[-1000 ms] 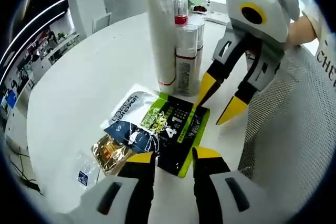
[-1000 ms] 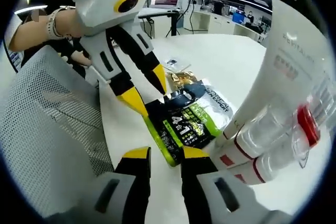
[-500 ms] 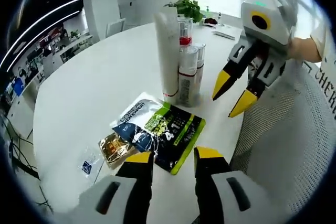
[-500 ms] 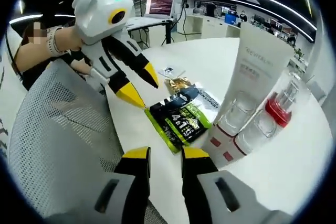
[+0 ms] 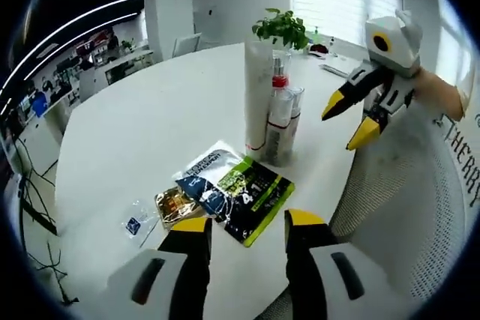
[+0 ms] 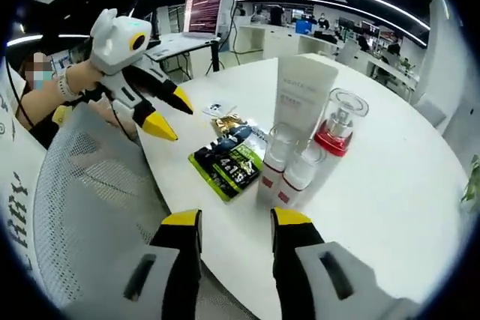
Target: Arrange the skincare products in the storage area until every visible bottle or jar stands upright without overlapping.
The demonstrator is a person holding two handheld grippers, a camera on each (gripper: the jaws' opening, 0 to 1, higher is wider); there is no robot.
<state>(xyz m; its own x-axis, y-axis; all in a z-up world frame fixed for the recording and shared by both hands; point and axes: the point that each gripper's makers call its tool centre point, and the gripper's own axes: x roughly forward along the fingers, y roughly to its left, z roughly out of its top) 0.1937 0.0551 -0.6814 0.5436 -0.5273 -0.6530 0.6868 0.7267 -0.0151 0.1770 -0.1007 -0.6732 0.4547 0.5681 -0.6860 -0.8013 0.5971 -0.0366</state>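
A tall white tube (image 5: 257, 95) stands upright on the white round table (image 5: 150, 125), with a red-collared pump bottle (image 5: 279, 89) and two clear bottles (image 5: 279, 139) close against it. In the right gripper view the tube (image 6: 304, 99), pump bottle (image 6: 337, 129) and clear bottles (image 6: 286, 170) stand together too. Flat sachets lie beside them: a green-black one (image 5: 251, 196), a white-blue one (image 5: 201, 170) and a gold one (image 5: 174, 206). My left gripper (image 5: 246, 222) is open above the sachets. My right gripper (image 6: 235, 219) is open and holds nothing.
A grey mesh chair back (image 5: 405, 207) stands at the table's near edge between the two grippers. A small clear packet (image 5: 136, 222) lies left of the gold sachet. A potted plant (image 5: 281, 28) sits at the far side. A monitor (image 6: 202, 9) stands on a desk behind.
Both cameras have pulled back and up from the table, so the bottles and sachets look smaller. The two grippers now stand farther apart. The products have not shifted.
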